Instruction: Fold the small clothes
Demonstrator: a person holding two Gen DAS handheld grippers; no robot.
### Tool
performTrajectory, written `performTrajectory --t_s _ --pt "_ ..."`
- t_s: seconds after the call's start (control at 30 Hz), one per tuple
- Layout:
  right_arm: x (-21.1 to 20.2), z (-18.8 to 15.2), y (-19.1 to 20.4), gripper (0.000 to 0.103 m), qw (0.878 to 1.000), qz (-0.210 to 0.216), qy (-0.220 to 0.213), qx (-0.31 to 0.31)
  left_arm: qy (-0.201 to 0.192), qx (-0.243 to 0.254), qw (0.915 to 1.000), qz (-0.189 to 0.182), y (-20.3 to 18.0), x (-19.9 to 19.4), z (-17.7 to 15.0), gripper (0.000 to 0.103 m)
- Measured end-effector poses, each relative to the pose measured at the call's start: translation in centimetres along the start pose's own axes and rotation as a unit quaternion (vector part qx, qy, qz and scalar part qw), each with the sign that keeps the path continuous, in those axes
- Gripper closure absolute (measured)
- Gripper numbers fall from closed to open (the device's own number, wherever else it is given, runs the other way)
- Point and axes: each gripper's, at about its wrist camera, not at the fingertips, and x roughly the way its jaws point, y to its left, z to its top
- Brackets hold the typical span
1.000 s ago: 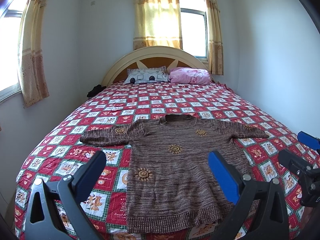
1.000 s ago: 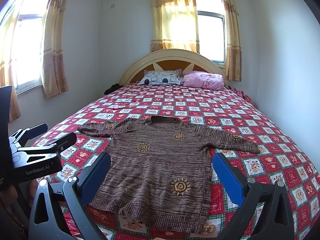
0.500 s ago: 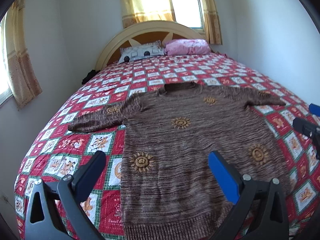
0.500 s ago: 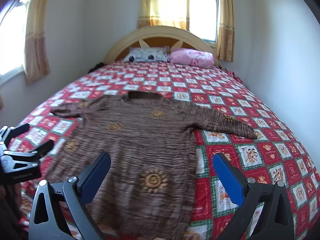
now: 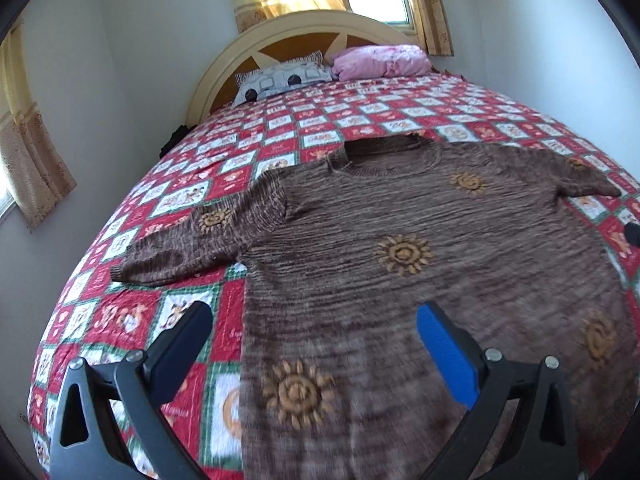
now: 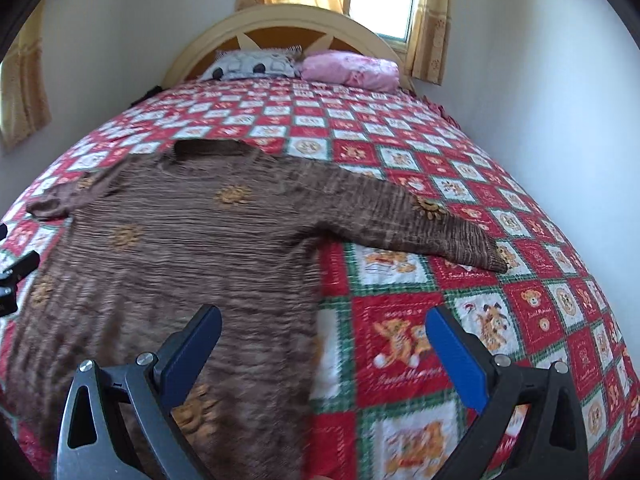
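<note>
A brown knit sweater (image 5: 400, 240) with orange sun patches lies flat, face up, on the bed, both sleeves spread out. It also shows in the right wrist view (image 6: 192, 240). My left gripper (image 5: 316, 344) is open and empty, hovering above the sweater's lower left side. My right gripper (image 6: 324, 340) is open and empty above the sweater's lower right side edge, below the right sleeve (image 6: 440, 228). The left sleeve (image 5: 188, 240) lies ahead of the left gripper.
The bed has a red, white and green checked quilt (image 5: 128, 320). A patterned pillow (image 5: 280, 80) and a pink pillow (image 5: 380, 60) lie by the arched headboard (image 6: 288, 20). Walls stand close on both sides. The other gripper shows at the left edge of the right wrist view (image 6: 12, 280).
Both grippers have moved forward and down toward the sweater, which now fills much more of both views. The sweater has not moved. Both grippers stay open.
</note>
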Motion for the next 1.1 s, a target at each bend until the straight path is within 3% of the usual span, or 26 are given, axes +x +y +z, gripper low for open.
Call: performTrajectory --t_s 0.27,0.4,0.47,0.53,0.67,0.97,1.1 --pt "4.9 0.8 -7.0 0.001 0.996 0.022 0.019 0.081 0.028 -0.025 0.9990 0.023 2.9 5.8 1.3 0.000" --pt "6.7 0.9 -11.0 0.003 0.990 0.026 0.028 0.139 0.049 -0.052 0.9974 0.010 4.0 8.1 1.1 0.000" --pt "7.6 1.1 -13.0 0.010 0.984 0.036 0.032 0.173 0.063 -0.062 0.9961 0.000 4.2 9.1 0.8 0.000" --pt "8.5 1.2 -14.3 0.025 0.978 0.040 0.037 0.199 0.081 -0.075 0.9938 -0.013 4.5 9.9 0.6 0.000" --pt "10.8 1.2 -17.0 0.026 0.959 0.063 0.054 0.270 0.097 -0.097 0.9902 -0.025 4.9 10.6 0.2 0.000" --pt "13.0 1.4 -21.5 0.038 0.916 0.084 0.051 0.389 0.105 -0.106 0.9881 -0.036 4.9 11.1 0.0 0.000" --pt "14.1 1.4 -22.7 0.039 0.905 0.087 0.056 0.413 0.102 -0.104 0.9887 -0.033 4.9 11.1 0.0 0.000"
